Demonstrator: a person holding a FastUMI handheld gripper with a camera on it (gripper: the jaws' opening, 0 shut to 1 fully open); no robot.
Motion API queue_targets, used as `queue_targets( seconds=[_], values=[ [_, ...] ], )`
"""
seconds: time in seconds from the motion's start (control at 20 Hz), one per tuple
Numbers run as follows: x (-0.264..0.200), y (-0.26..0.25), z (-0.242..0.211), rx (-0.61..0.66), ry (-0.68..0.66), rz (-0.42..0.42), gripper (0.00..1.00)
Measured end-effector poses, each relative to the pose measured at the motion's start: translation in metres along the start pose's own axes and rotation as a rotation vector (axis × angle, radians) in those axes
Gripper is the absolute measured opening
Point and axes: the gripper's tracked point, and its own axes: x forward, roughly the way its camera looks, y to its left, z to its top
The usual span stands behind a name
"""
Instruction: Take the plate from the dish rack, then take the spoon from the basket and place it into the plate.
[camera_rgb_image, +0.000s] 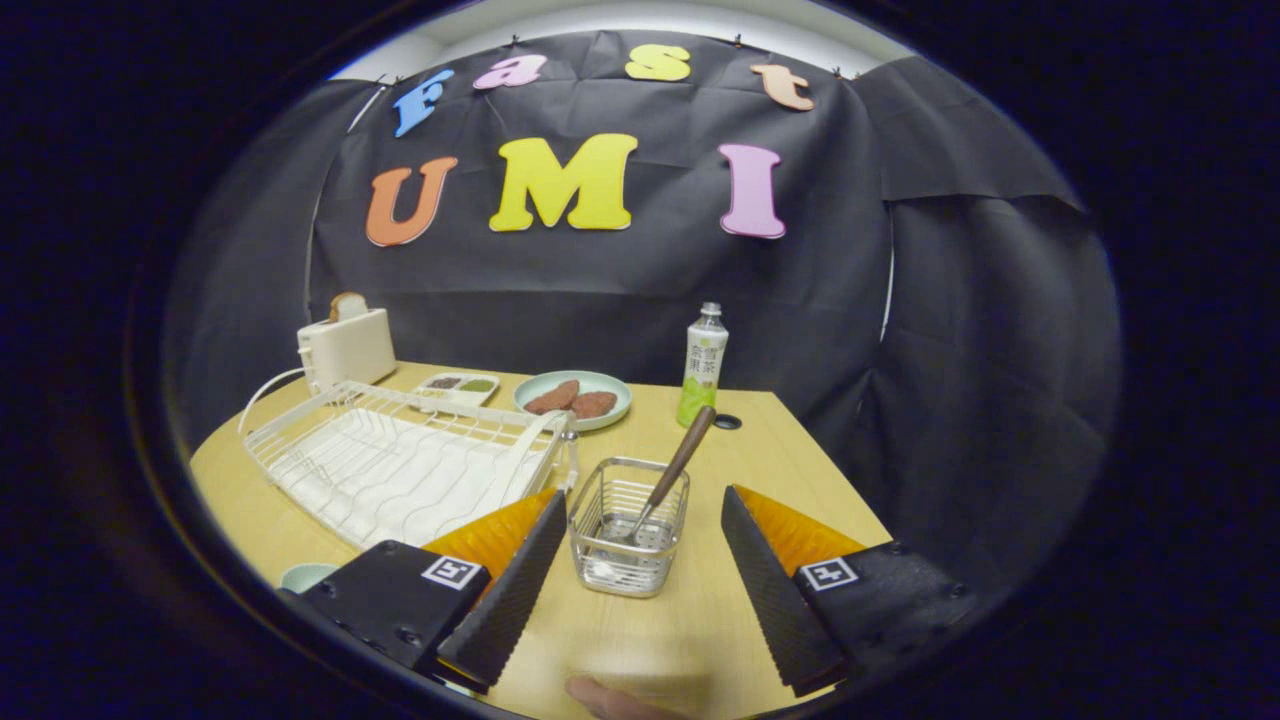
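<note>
The gripper (645, 545) is wide open and holds nothing; the basket (628, 530) stands between its fingers. The spoon (672, 475) stands in the basket, bowl down, its handle leaning up, far and right. The rack (400, 460) lies left of the basket with no dishes in it. A far plate (574, 396) holds two brown pieces. A bottle (703, 365) stands right of it.

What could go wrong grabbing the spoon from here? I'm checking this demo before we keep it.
The tool is open around the small wire basket, so closing may clamp the basket, not the brown-handled spoon. The handle leans toward the green-labelled bottle; pulling along it could tip the light basket.
</note>
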Motion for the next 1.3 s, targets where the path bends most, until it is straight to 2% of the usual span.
queue_targets(
  seconds=[0.35, 0.55, 0.6, 0.65, 0.8, 0.9, 1.1, 1.3],
  values=[
    [0.069, -0.015, 0.012, 0.093, 0.052, 0.003, 0.98],
    [0.094, -0.022, 0.011, 0.178, 0.094, 0.010, 0.88],
    [0.097, -0.022, 0.010, 0.195, 0.100, 0.014, 0.79],
    [0.099, -0.020, 0.012, 0.197, 0.097, 0.021, 0.75],
    [0.104, -0.021, 0.012, 0.154, 0.094, -0.006, 0.48],
    [0.103, -0.013, 0.017, 0.154, 0.084, 0.017, 0.28],
    [0.093, -0.009, 0.031, 0.119, 0.027, 0.003, 0.16],
    [0.073, -0.003, 0.048, 0.074, -0.035, -0.006, 0.13]
  ],
)
